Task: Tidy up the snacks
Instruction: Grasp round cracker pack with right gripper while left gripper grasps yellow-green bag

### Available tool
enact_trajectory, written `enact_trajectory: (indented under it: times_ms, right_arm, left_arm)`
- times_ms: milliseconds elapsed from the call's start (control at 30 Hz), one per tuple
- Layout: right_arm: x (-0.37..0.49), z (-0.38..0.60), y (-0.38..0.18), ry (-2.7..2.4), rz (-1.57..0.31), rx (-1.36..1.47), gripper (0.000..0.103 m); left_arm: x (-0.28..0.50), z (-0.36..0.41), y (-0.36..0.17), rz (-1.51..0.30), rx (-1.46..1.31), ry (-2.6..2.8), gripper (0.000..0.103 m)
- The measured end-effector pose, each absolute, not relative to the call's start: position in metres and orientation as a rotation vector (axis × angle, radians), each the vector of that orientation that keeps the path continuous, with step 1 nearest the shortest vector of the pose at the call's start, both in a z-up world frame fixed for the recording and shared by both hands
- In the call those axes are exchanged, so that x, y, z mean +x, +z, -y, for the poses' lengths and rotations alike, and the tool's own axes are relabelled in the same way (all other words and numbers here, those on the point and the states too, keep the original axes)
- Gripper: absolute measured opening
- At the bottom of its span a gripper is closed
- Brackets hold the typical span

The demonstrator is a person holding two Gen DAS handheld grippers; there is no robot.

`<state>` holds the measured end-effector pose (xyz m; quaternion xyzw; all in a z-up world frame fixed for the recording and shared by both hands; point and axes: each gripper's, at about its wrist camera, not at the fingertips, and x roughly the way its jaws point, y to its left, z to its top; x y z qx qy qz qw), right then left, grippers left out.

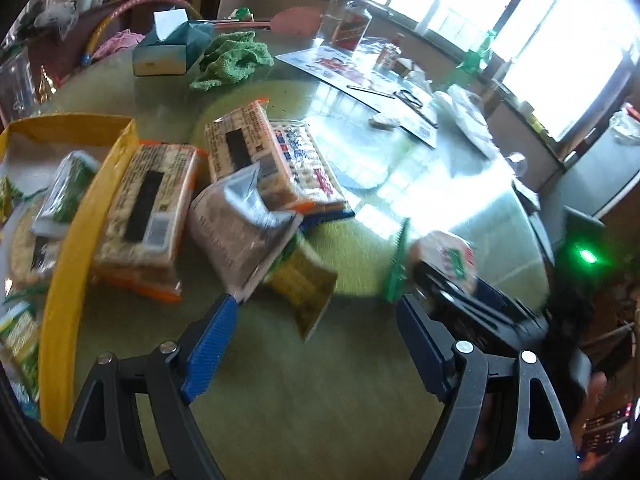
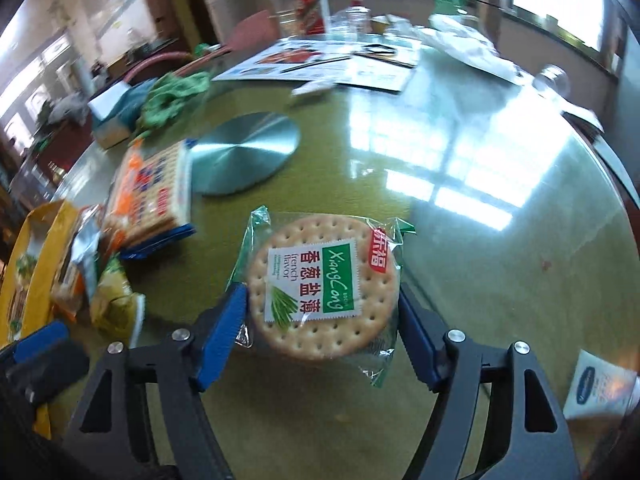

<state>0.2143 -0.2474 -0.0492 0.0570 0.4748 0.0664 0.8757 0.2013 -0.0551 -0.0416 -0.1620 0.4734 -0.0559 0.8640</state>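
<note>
Glass-topped table [image 2: 460,208] is strewn with snack packs. At lower centre of the right view, a round cracker packet [image 2: 320,286] is gripped by the right gripper [image 2: 322,332]; the left gripper [image 1: 316,340] is held open, empty.

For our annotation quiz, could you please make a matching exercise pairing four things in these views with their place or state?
Things:
1. round cracker packet
2. yellow box
3. green cloth
4. left hand-held gripper

Place or state:
A. crumpled beside the tissue box
B. open, holding nothing
C. between the fingers of the right hand-held gripper
D. at the table's left, with snack packs already inside

Pairs: 1-C, 2-D, 3-A, 4-B
</note>
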Motion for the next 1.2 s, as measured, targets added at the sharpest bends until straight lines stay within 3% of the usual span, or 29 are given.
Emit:
enact_trajectory:
  times_ms: [167, 200, 233, 400, 600, 800, 1000, 1100, 1200]
  right_arm:
    - [0.215, 0.252, -0.049, 0.127, -0.984, 0.127, 0.074]
    - [0.215, 0.251, -0.049, 0.129, -0.984, 0.121, 0.075]
    - [0.215, 0.251, -0.049, 0.129, -0.984, 0.119, 0.075]
    - [0.214, 0.254, -0.050, 0.136, -0.983, 0.125, 0.076]
    - [0.213, 0.252, -0.050, 0.139, -0.983, 0.117, 0.077]
    - [0.213, 0.240, -0.053, 0.151, -0.977, 0.067, 0.091]
    - [0.214, 0.233, -0.056, 0.137, -0.978, 0.021, 0.093]
    - [0.214, 0.231, -0.056, 0.137, -0.979, -0.002, 0.091]
    - [0.211, 0.234, -0.051, 0.153, -0.970, 0.027, 0.074]
  left_arm:
    - [0.226, 0.063, -0.049, -1.011, -0.300, -0.011, 0.078]
    - [0.228, 0.066, -0.051, -1.009, -0.248, 0.026, 0.074]
    - [0.226, 0.065, -0.053, -1.005, -0.212, 0.046, 0.060]
    - [0.204, 0.063, -0.052, -0.974, -0.162, -0.028, 0.041]
    - [0.160, 0.060, -0.050, -1.026, -0.102, -0.148, 0.041]
    - [0.149, 0.056, -0.049, -1.032, -0.097, -0.112, 0.043]
    - [0.149, 0.053, -0.051, -1.032, -0.105, -0.089, 0.045]
    - [0.149, 0.053, -0.054, -1.040, -0.103, -0.076, 0.047]
    - [0.147, 0.055, -0.054, -1.039, -0.091, -0.071, 0.048]
